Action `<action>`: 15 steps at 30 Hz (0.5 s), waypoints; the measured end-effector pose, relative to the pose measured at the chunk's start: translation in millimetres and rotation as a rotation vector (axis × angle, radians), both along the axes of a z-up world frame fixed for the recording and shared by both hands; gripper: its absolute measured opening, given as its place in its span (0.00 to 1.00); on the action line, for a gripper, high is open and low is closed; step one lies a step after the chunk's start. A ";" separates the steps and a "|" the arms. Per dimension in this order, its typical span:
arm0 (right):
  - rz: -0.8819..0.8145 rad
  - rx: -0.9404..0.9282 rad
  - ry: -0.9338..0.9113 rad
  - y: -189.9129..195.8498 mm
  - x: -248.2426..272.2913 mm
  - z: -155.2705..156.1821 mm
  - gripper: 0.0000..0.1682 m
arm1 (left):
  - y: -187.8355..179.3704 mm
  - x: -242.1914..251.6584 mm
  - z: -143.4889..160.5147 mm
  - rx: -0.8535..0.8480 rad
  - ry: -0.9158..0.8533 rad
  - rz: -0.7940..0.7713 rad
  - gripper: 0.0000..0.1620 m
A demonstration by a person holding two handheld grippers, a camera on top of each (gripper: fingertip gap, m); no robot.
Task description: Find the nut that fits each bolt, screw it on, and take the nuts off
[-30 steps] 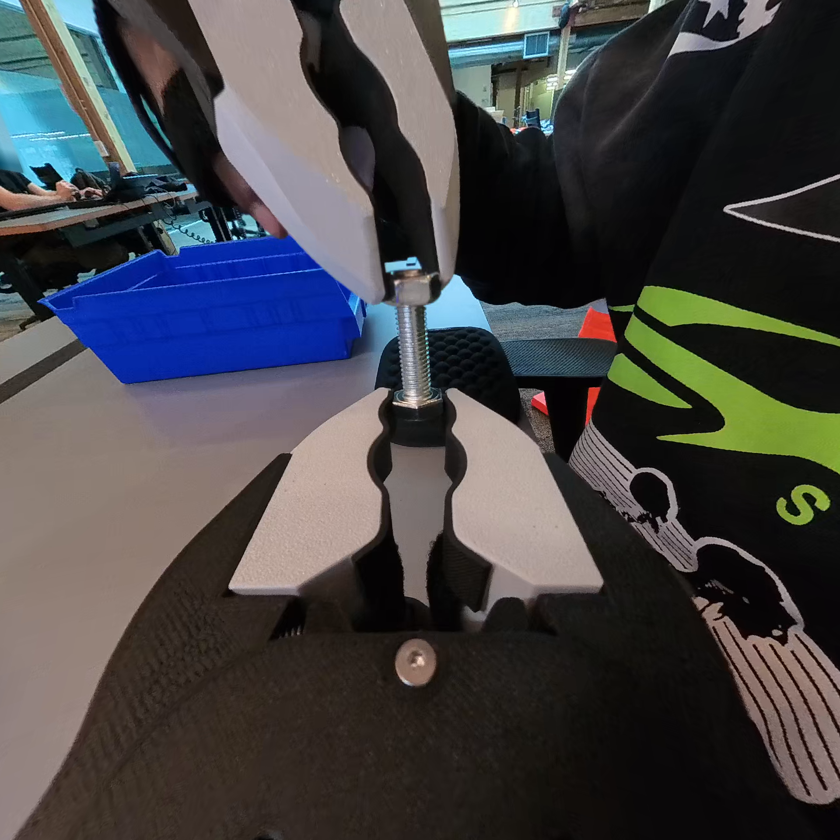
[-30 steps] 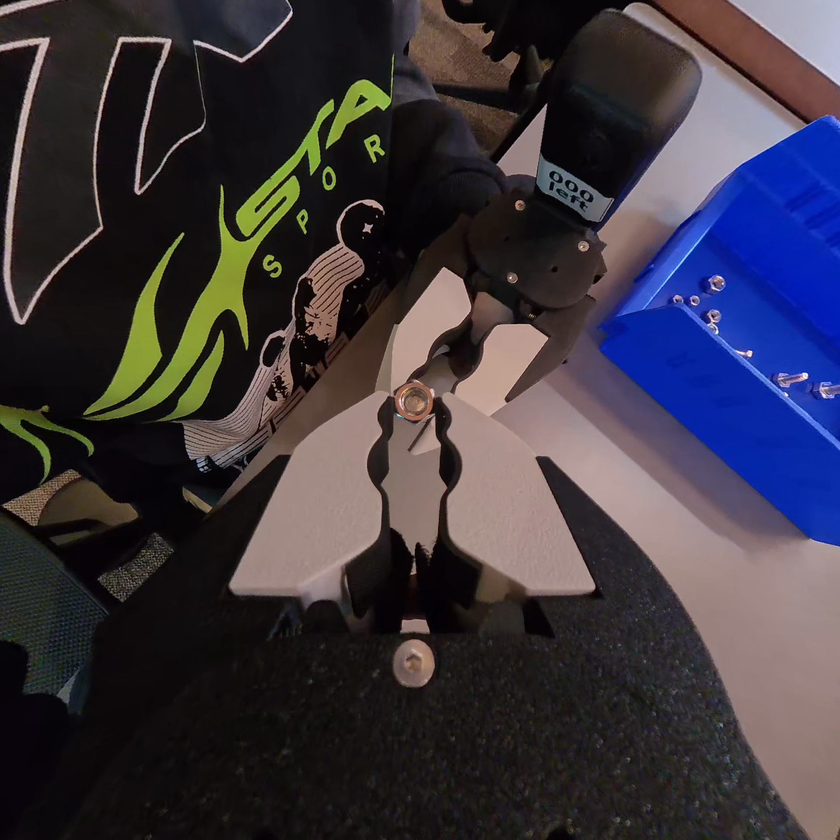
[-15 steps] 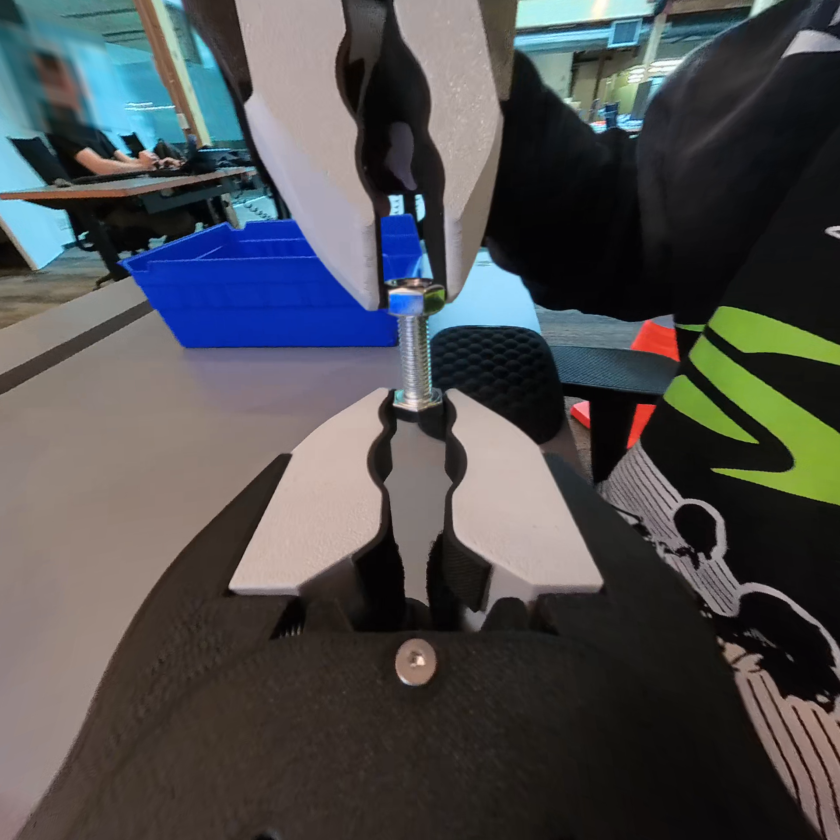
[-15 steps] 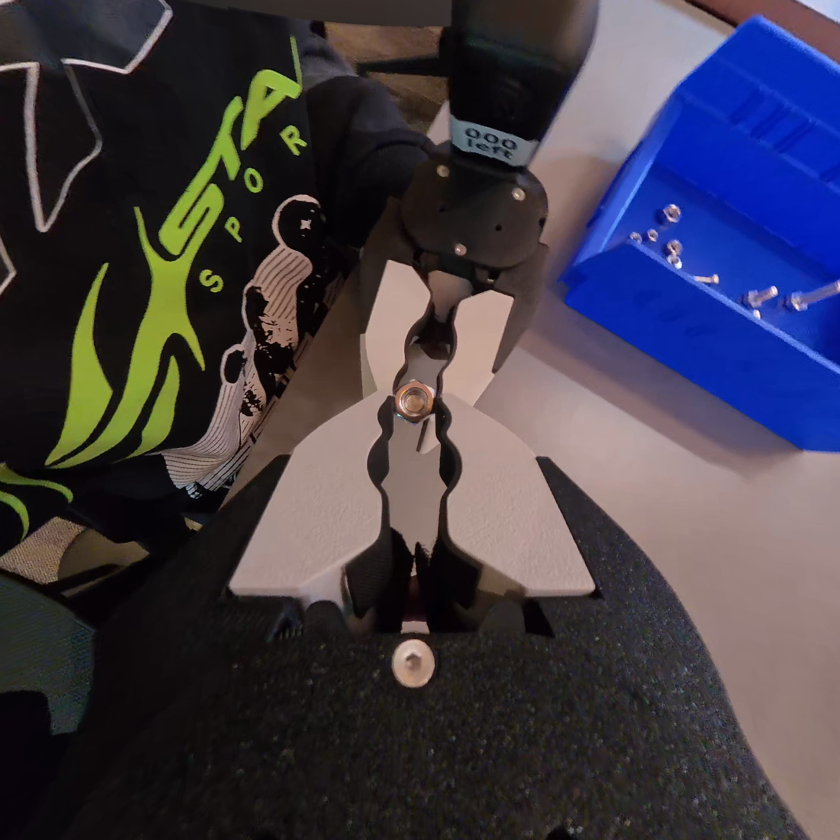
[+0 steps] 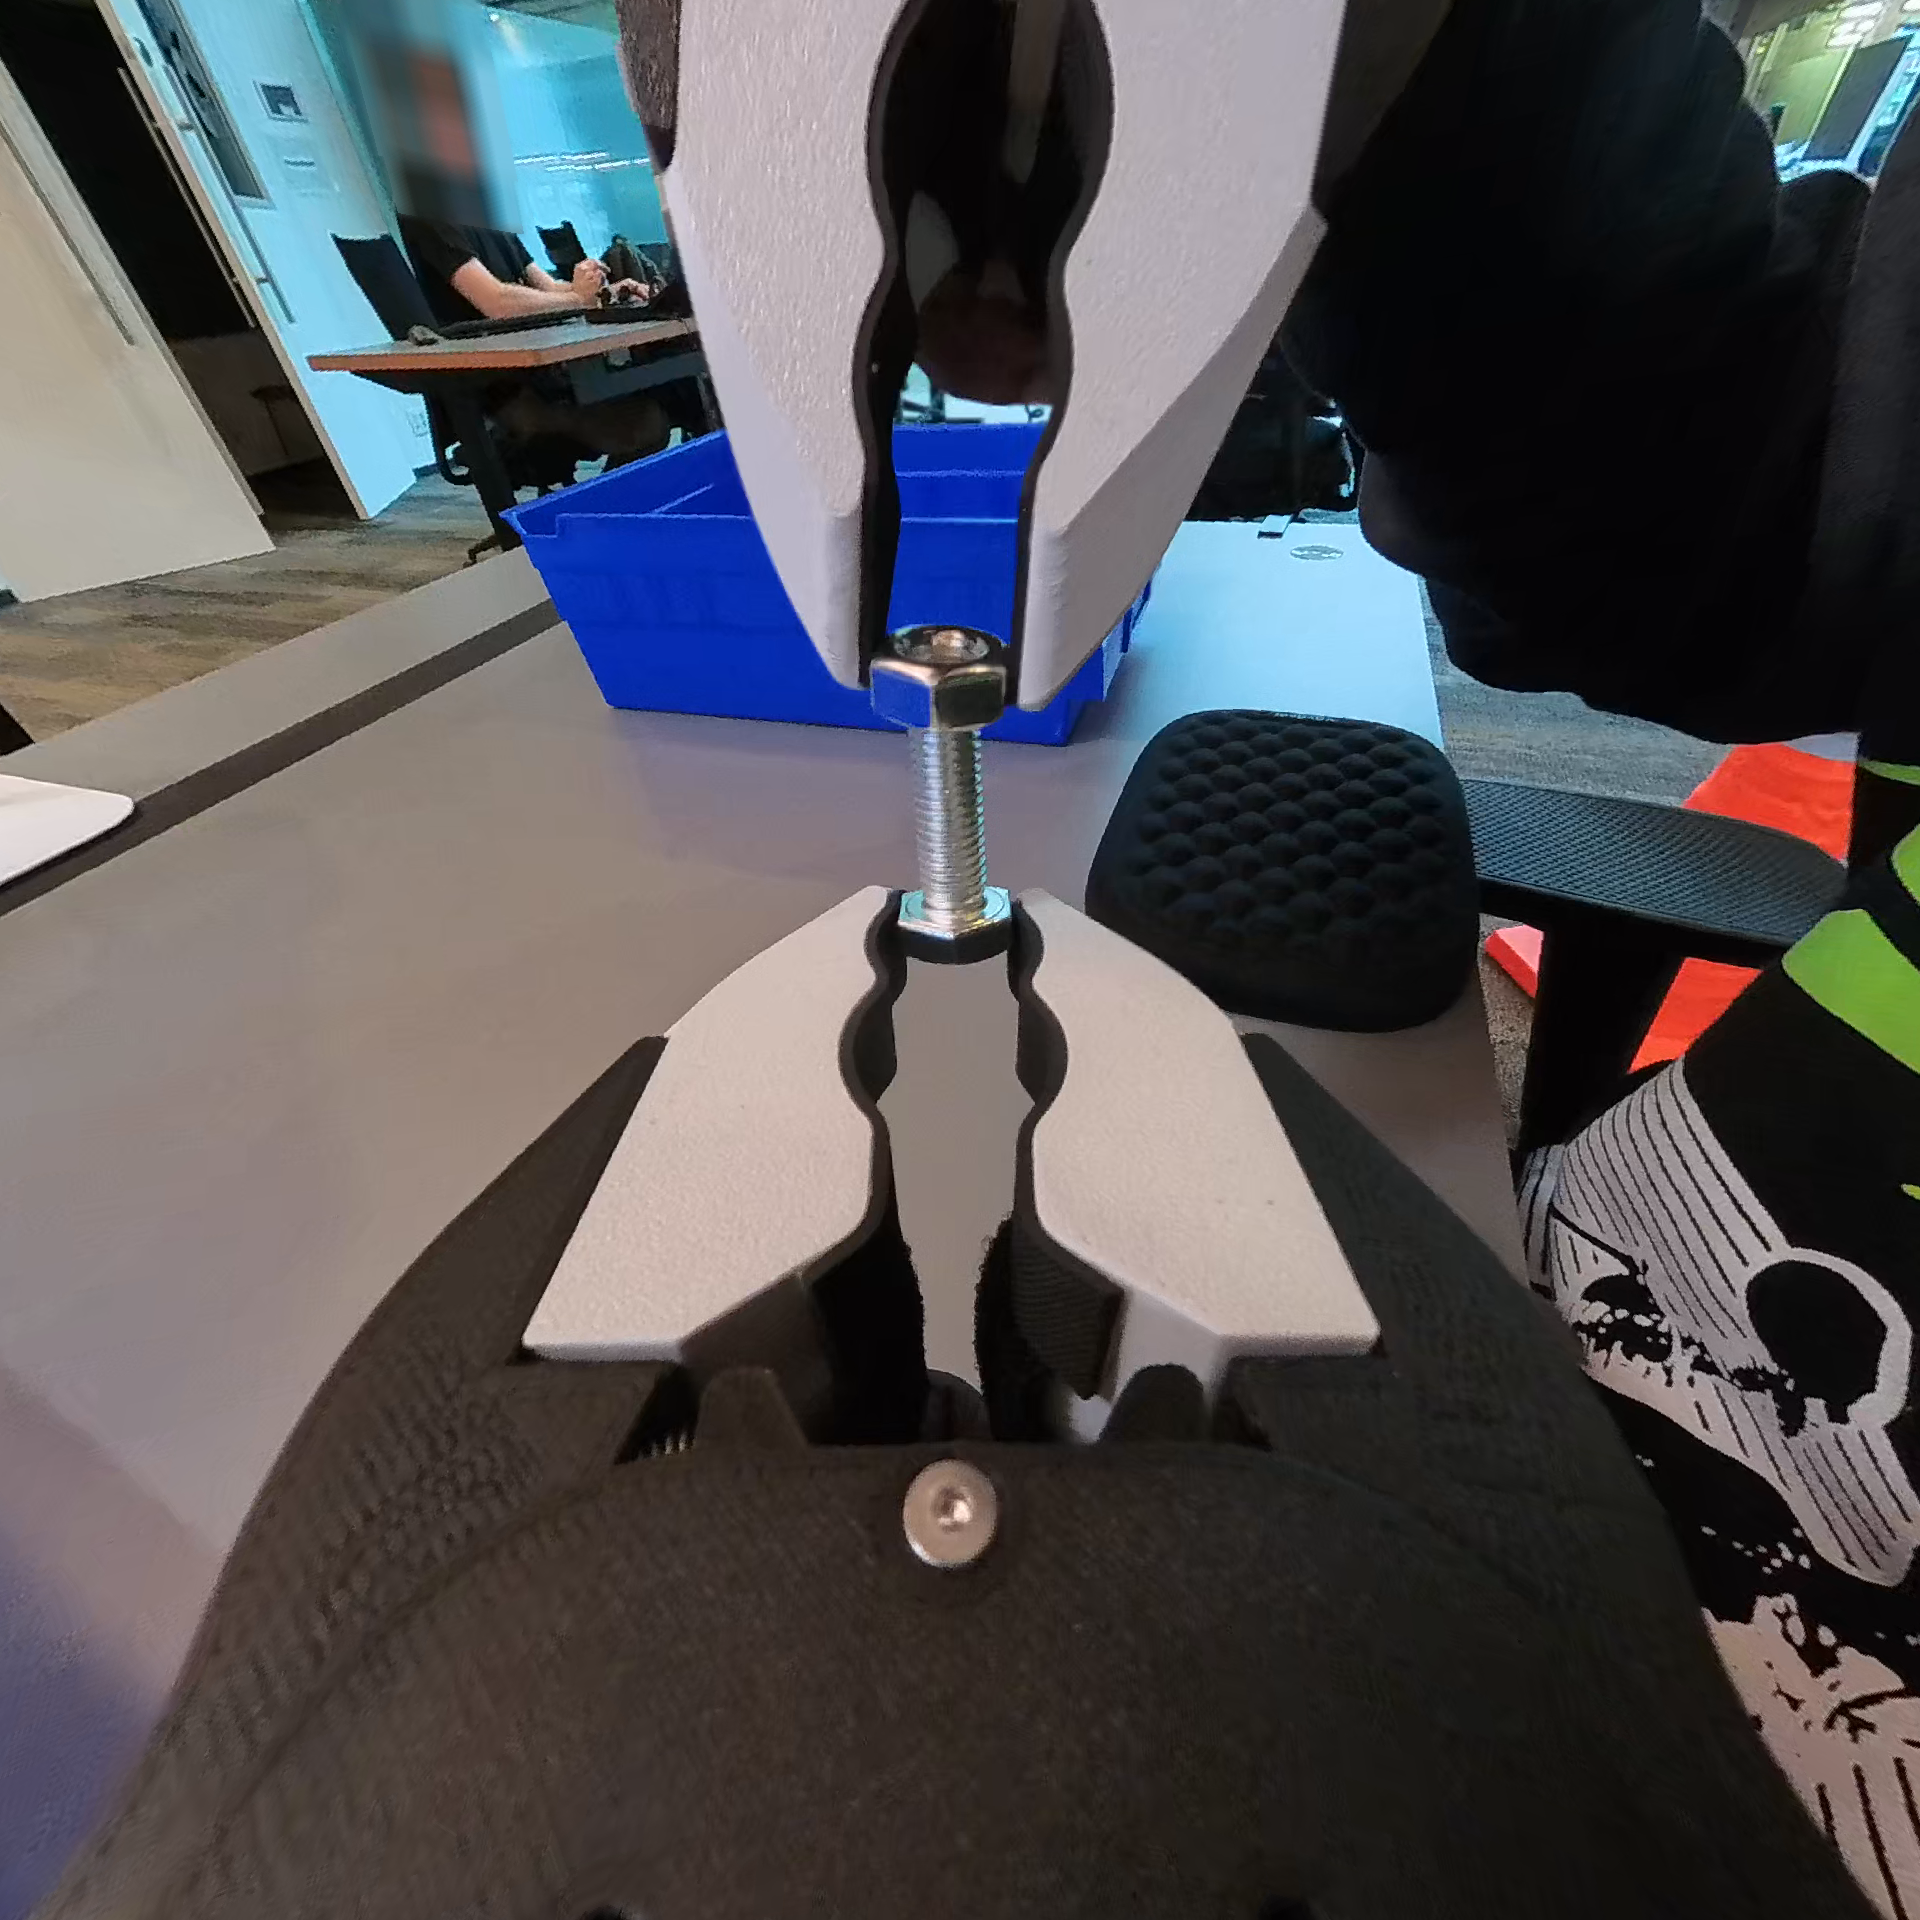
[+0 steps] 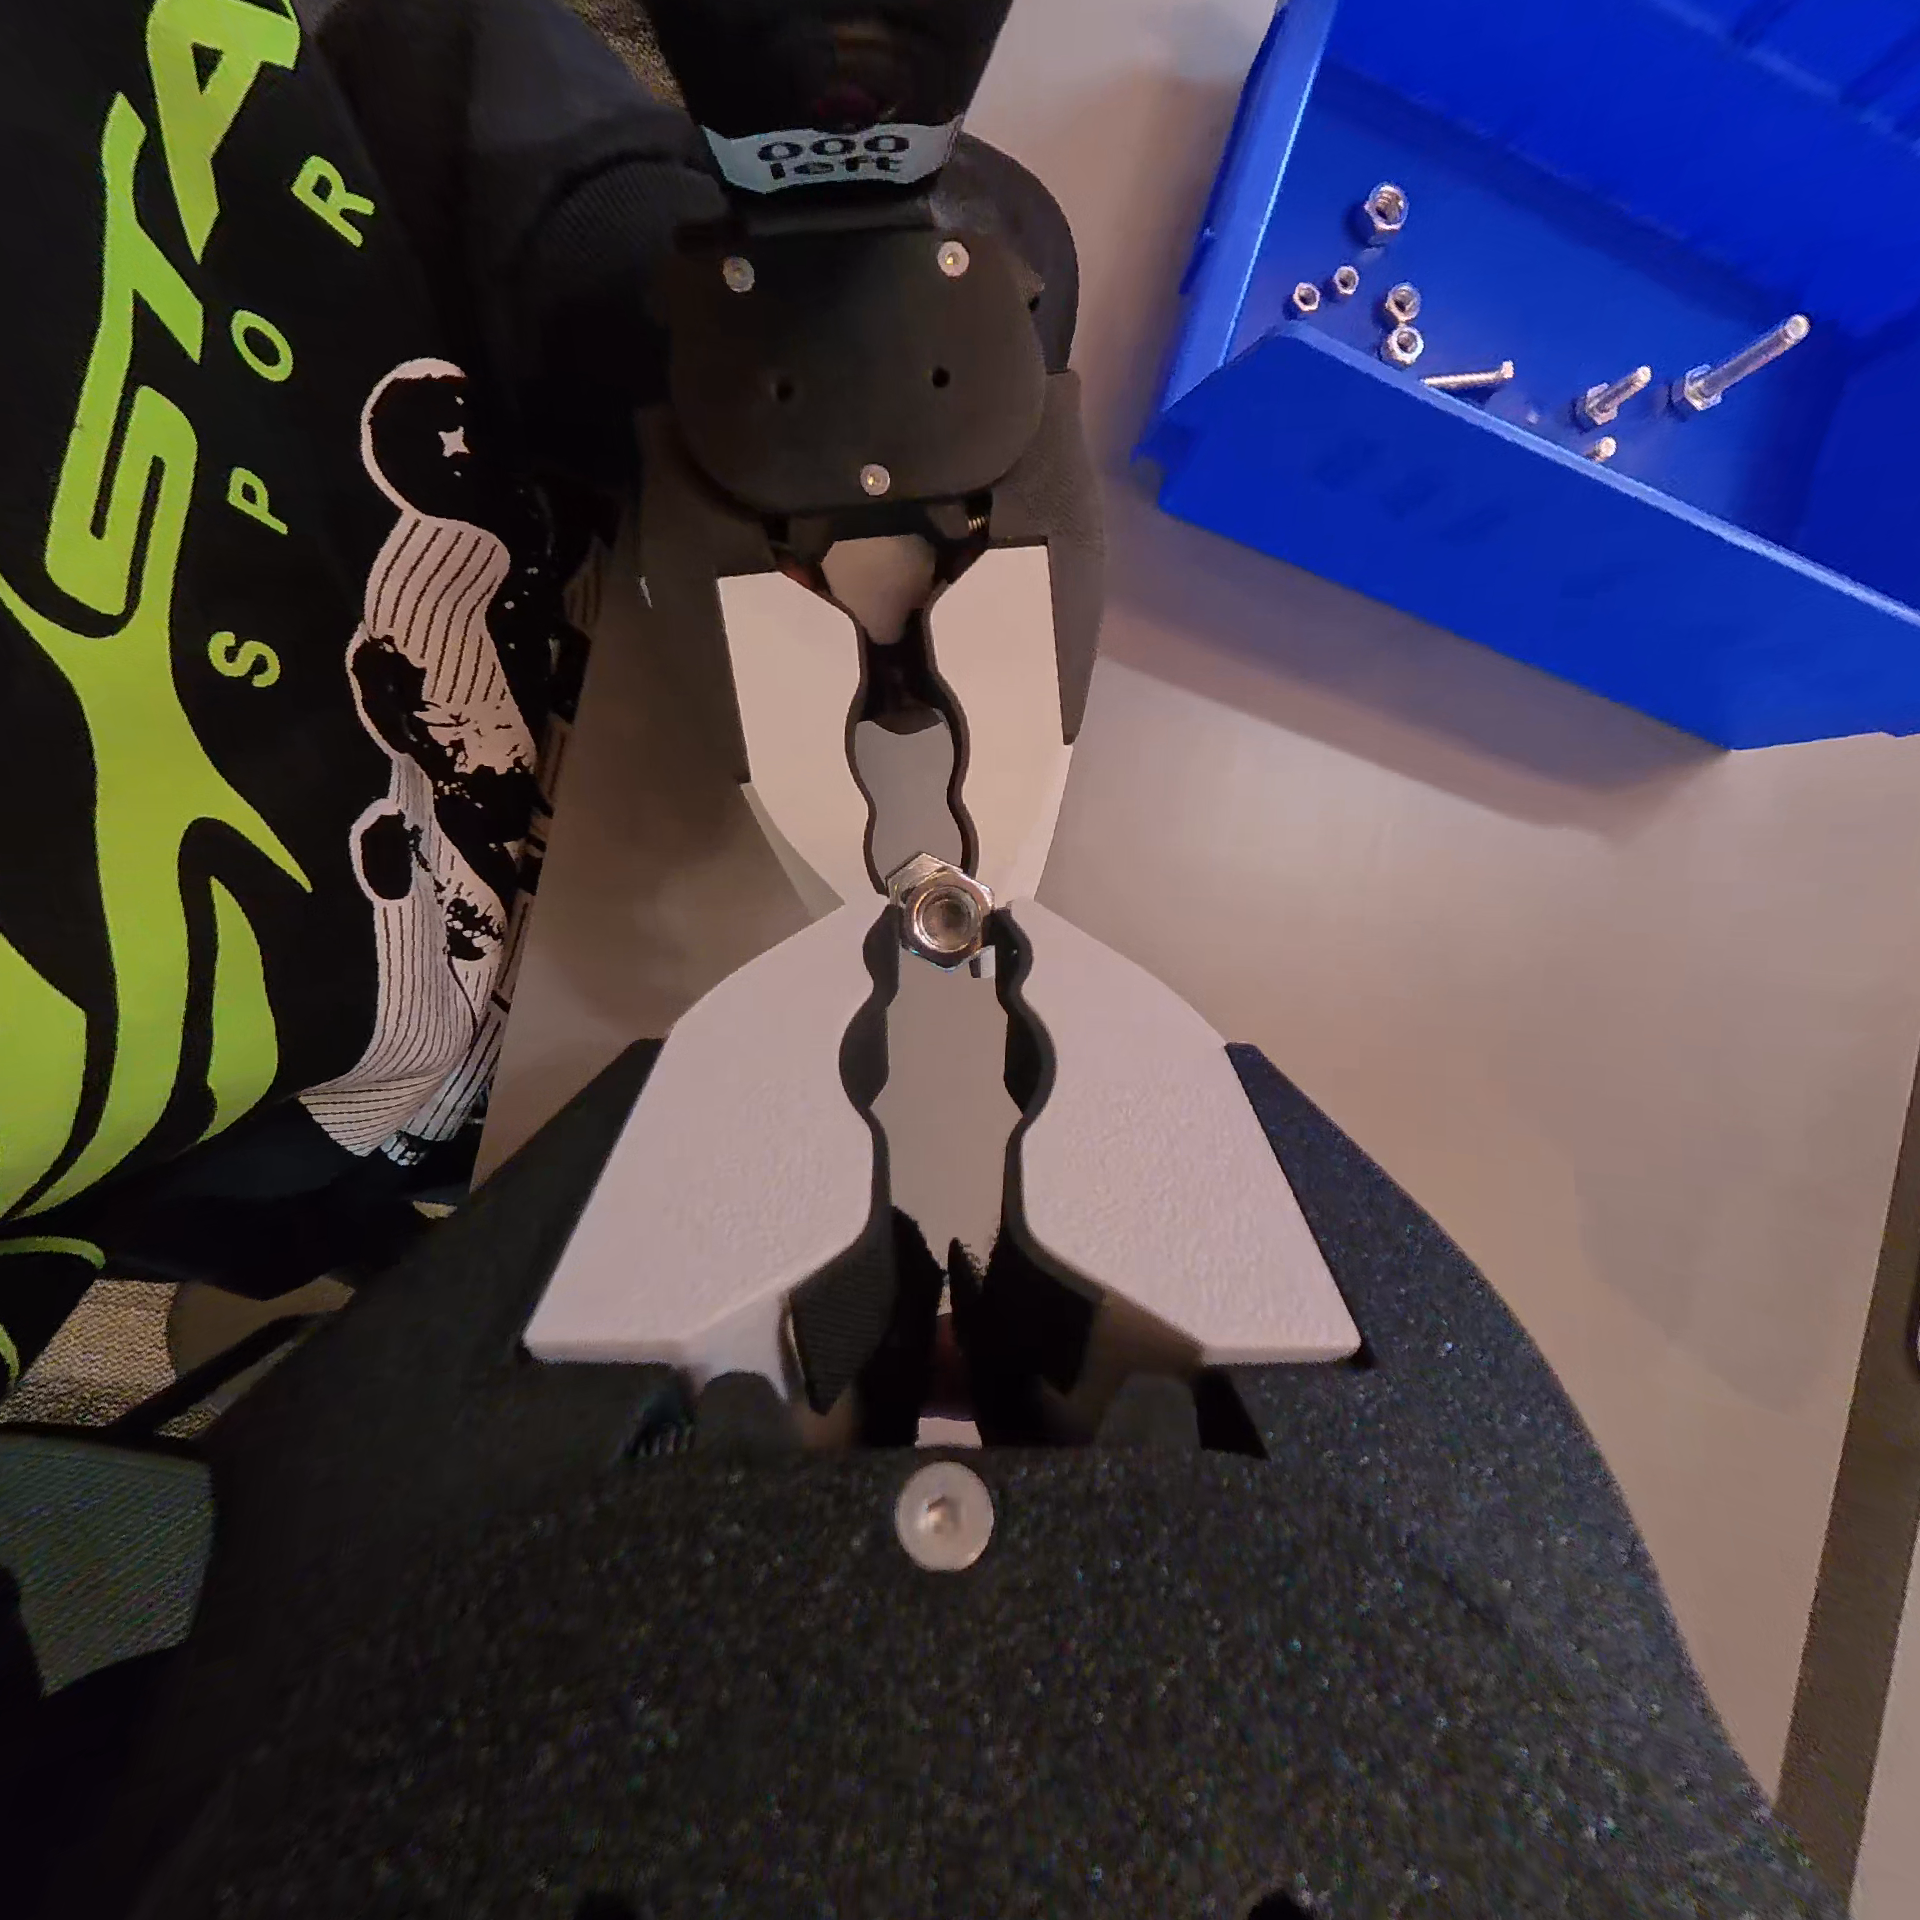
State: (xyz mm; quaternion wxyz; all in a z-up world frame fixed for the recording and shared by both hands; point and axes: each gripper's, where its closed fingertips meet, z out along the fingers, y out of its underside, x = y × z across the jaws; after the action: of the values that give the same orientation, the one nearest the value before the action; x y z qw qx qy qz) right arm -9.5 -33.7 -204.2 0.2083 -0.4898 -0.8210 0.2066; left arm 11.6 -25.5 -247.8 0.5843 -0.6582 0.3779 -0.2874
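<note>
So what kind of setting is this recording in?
Probably an open-plan office or lab workspace: a grey table, a person working at another desk behind, an office chair's armrest, and a blue parts bin.

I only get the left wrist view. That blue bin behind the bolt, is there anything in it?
Observer: Yes. The right wrist view looks down into the blue bin. Several loose nuts lie grouped inside, with a few spare bolts beside them.
Operator: What does the silver piece on top look like from above?
Observer: The nut is six-sided with a round hole, and the right hand-held gripper pinches it from two sides.
Operator: Anything on the hand-held gripper that holds the bolt from below?
Observer: The left hand-held gripper, shut on the bolt, has a white label at the base of its handle.
</note>
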 end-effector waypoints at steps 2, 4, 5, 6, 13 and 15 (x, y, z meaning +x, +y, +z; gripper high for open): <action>0.008 -0.003 0.011 0.0 -0.5 1.3 0.11 | -0.2 -0.3 1.2 0.001 -0.011 -0.004 0.12; 0.021 -0.029 0.041 -1.1 -2.3 3.8 0.11 | -0.8 -1.3 3.8 0.005 -0.031 -0.010 0.12; 0.030 -0.047 0.063 -1.9 -3.4 5.6 0.11 | -1.4 -1.8 5.6 0.009 -0.043 -0.014 0.12; 0.039 -0.069 0.083 -3.0 -4.1 7.4 0.11 | -2.2 -2.2 7.7 0.015 -0.058 -0.019 0.12; 0.041 -0.116 0.109 -1.8 -6.5 8.9 0.11 | -1.2 -4.6 9.9 0.020 -0.072 -0.004 0.12; 0.008 -0.096 0.095 0.4 -7.2 7.4 0.11 | 1.5 -5.5 7.9 0.016 -0.058 0.018 0.12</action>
State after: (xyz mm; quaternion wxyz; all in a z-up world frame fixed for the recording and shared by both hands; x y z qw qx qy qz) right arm -16.7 -33.2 -196.8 0.2224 -0.4857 -0.8012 0.2698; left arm 6.1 -24.1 -239.9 0.6029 -0.6482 0.3571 -0.2980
